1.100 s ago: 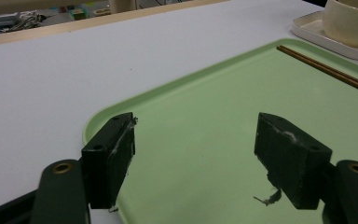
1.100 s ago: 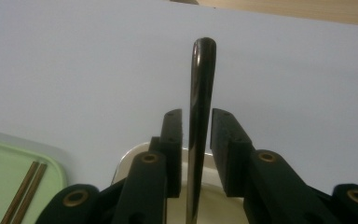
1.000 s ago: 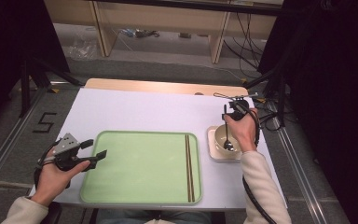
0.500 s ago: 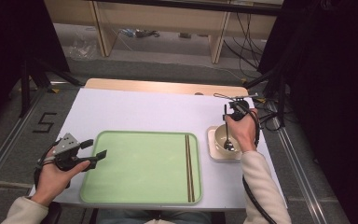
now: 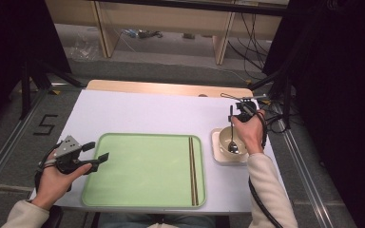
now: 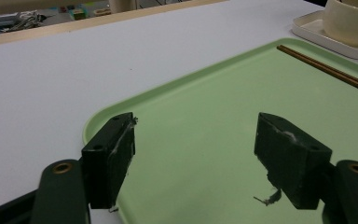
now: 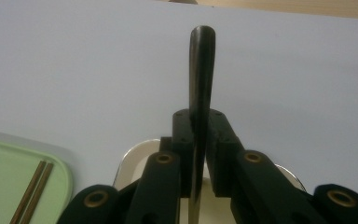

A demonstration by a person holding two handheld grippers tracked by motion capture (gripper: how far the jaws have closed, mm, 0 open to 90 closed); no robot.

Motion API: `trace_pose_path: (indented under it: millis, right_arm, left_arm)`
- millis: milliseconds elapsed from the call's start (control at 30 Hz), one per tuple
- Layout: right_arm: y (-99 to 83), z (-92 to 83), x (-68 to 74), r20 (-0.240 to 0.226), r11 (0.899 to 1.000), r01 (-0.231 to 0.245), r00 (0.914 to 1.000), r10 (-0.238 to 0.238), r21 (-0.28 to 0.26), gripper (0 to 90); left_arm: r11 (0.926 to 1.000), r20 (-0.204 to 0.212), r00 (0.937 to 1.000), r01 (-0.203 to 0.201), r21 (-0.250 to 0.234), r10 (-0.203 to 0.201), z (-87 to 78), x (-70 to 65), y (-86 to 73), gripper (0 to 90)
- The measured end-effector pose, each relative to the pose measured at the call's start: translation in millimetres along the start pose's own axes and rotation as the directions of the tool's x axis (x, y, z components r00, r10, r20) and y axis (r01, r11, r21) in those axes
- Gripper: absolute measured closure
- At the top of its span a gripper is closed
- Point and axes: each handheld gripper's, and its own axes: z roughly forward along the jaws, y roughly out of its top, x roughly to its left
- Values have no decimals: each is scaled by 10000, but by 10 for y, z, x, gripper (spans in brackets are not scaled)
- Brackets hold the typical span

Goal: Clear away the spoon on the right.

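A recording lab, by the look of it: black curtains (image 5: pixel 9 52) flank a white table (image 5: pixel 138 114), metal rails (image 5: pixel 7 142) run along the grey carpet, and loose cables (image 5: pixel 252 33) trail under bare wooden benches (image 5: pixel 171 14).

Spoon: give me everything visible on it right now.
The spoon is dark and glossy, metal by the look of it, with a slim handle ending in a rounded tip. It stands near upright: its bowl sits down inside the cream bowl on the square saucer, right of the green tray. The right gripper is shut on the handle, having just closed, and the tip rises past the pads.
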Motion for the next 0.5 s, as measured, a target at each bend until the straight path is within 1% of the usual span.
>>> trace_pose_path:
  millis: [33, 67, 100, 133, 167, 200, 233, 267, 300, 333, 400, 433, 467, 500]
  right_arm:
    - [2, -14, -6, -26, 9998, 12, 10000, -11, 197, 838]
    - [3, -18, -15, -12, 9997, 124, 9999, -124, 191, 838]
    - [3, -16, -16, 0, 9998, 121, 9999, -121, 134, 839]
    - [6, -19, -17, -36, 9999, 54, 10000, -54, 145, 838]
    - [4, -20, -8, -100, 9998, -159, 9998, 160, 71, 839]
    - [10, -42, -13, -84, 9997, -163, 9998, 165, 198, 838]
    - [11, -46, -11, -114, 9997, -260, 9996, 260, 46, 839]
    - [15, -63, -19, -126, 9997, -231, 9997, 233, 82, 839]
    - [17, -62, -15, -98, 9995, -303, 9995, 303, 27, 839]
    - [18, -58, -29, -25, 9998, -98, 9999, 98, -158, 839]
    - [24, -79, -34, -109, 9999, -119, 9999, 118, -61, 839]
    - [33, -76, -64, -266, 9996, 167, 9995, -173, -231, 839]
    - [35, -88, -58, -271, 9999, 78, 9996, -82, -137, 839]
    - [37, -93, -60, -277, 9998, 75, 9996, -80, -163, 839]
  left_arm:
    - [10000, 0, 10000, 4, -6, -4, 0, 0, 0, 288]
    - [10000, -4, 10000, -2, -5, 2, 0, 0, 0, 288]
    - [10000, -5, 10000, 0, -3, 0, 0, -1, 0, 288]
    - [10000, 2, 10000, -1, -3, 1, 0, -1, 0, 288]
    - [10000, -1, 10000, -1, -4, 1, 0, -1, 0, 288]
    - [10000, -7, 10000, -10, -4, 10, -1, -1, 1, 288]
    - [10000, -5, 10000, -6, -5, 6, 0, 0, 0, 288]
    - [10000, -6, 10000, 3, -6, -3, 0, -1, 0, 288]
    - [10000, -4, 10000, 0, -7, 0, 0, -1, 0, 288]
    - [10000, -7, 10000, -1, -7, 1, -1, -1, 1, 288]
    - [10000, -11, 10000, -3, -4, 3, -1, -1, 1, 288]
    - [10000, -9, 10000, 1, -8, -1, -1, -2, 1, 288]
    - [10000, -13, 10000, -4, -3, 4, -1, -1, 1, 288]
    - [10000, -10, 10000, -8, -4, 8, -1, -1, 1, 288]
